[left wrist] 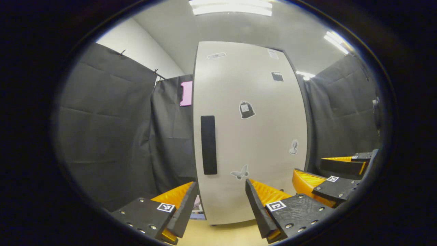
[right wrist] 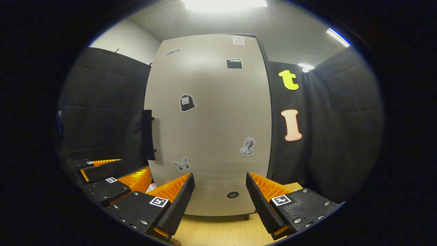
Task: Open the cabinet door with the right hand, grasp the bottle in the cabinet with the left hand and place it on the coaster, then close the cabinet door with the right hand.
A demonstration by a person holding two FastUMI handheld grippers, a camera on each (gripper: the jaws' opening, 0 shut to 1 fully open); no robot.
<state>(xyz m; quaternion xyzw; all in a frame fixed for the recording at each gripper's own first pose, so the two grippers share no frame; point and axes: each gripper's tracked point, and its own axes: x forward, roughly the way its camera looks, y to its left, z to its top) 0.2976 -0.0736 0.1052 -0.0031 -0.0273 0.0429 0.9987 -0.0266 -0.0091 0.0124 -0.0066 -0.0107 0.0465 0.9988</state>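
Left gripper (left wrist: 221,182): two wedge-shaped ribbed fingers (left wrist: 174,196), each on a dark plate (left wrist: 143,213) with silver screws (left wrist: 152,227) and a square black-and-white tag (left wrist: 166,207), low against the cabinet door (left wrist: 249,130). Right gripper (right wrist: 219,175): same build, same tags.

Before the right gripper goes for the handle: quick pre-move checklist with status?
1. Cabinet door shut, nothing started: ok.
2. Handle in sight and free, on the door's left edge in the right gripper view: ok.
3. Right gripper open, jaws empty: ok. It faces the door's middle, so it must shift left to reach the handle.
4. Left gripper open and empty, ready for the bottle: ok.
5. Left gripper beside the handle side in the right gripper view, may crowd the approach: not ok.
6. Bottle and coaster positions: cannot tell, the door hides the inside.
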